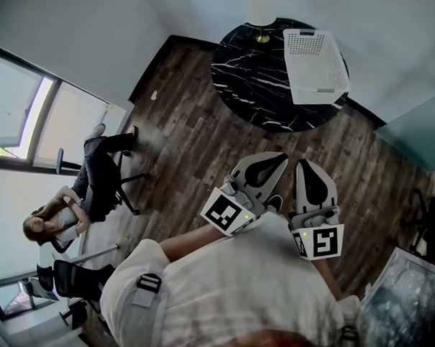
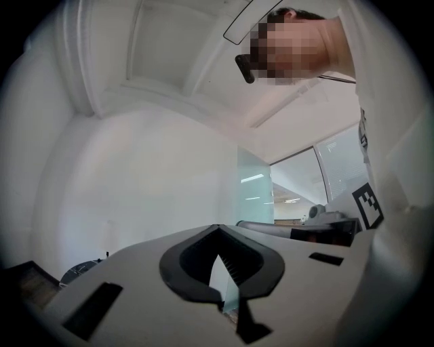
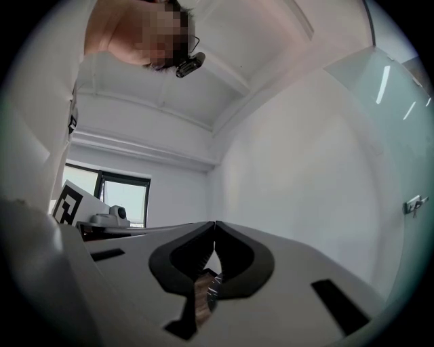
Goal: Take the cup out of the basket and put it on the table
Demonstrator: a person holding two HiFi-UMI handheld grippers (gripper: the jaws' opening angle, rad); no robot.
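A white plastic basket with little holes sits on the round black marble counter, at its right edge. The cup cannot be seen. The left hand-held gripper and right hand-held gripper are well away from the counter, both closed tight and holding nothing.

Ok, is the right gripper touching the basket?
Apart. In the head view the right gripper is held by the person's chest, with floor between it and the basket.

Table glossy black marble; basket white perforated plastic; floor dark wood planks
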